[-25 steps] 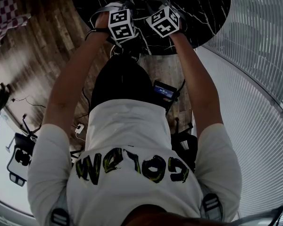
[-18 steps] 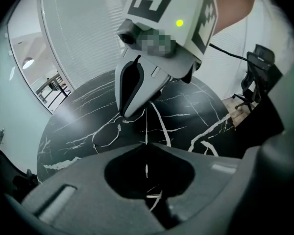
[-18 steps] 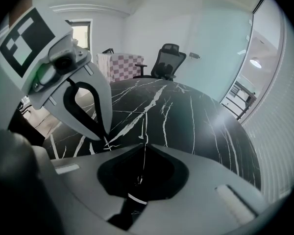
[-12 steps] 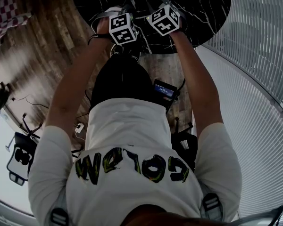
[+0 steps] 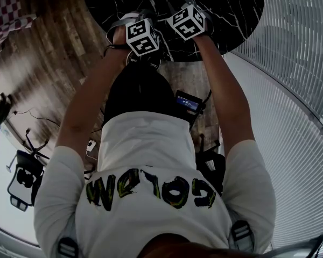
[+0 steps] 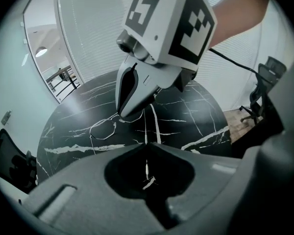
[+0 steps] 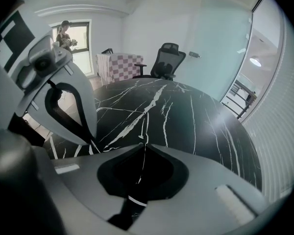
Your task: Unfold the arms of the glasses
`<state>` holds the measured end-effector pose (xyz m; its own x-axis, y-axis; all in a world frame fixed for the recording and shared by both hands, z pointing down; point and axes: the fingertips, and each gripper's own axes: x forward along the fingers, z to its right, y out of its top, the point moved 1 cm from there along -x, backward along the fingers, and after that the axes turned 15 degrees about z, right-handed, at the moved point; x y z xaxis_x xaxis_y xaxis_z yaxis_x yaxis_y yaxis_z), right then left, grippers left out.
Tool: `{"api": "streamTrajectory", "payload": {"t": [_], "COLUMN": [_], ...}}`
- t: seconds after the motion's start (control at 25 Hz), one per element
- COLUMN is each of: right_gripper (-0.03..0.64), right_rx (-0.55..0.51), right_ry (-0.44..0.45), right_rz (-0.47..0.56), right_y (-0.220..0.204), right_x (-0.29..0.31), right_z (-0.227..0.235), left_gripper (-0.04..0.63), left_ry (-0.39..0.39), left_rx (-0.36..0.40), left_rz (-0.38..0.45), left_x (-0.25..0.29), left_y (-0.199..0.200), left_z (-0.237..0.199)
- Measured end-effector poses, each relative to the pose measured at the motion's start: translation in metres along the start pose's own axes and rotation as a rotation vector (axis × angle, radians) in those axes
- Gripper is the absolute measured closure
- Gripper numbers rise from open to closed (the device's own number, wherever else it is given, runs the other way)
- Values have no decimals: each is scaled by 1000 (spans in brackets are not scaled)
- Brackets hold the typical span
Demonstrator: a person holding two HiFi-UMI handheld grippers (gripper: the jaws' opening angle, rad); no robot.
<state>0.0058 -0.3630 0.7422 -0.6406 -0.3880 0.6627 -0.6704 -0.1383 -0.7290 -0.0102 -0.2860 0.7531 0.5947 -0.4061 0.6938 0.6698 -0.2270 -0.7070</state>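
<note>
Three cameras over one black marbled surface [image 5: 231, 15].
The head view looks steeply down over the person [image 5: 156, 160], with the surface far off at the top. Each gripper view sits close behind its own tongs, low over the surface. The left tongs [image 6: 146, 145] face the blinds [image 6: 98, 28], the right tongs [image 7: 142, 142] face the office chair [image 7: 165, 60], and each view catches the other tongs.
</note>
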Motion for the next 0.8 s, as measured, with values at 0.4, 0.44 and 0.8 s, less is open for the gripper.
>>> {"api": "streamTrajectory", "payload": {"t": [0.4, 0.44, 0.8], "right_gripper": [607, 607, 607], "right_rx": [-3, -3, 0], "right_ry": [3, 3, 4], "right_rz": [-2, -2, -8], "right_y": [3, 4, 2], "right_x": [2, 2, 1], "right_z": [-1, -1, -1], "left_gripper": [586, 584, 577], "left_ry": [20, 22, 21], "left_rx": [-63, -67, -109], "left_rz": [0, 1, 3], "left_x": [-1, -1, 0], "left_y": [1, 1, 6], "left_z": [9, 10, 22]}}
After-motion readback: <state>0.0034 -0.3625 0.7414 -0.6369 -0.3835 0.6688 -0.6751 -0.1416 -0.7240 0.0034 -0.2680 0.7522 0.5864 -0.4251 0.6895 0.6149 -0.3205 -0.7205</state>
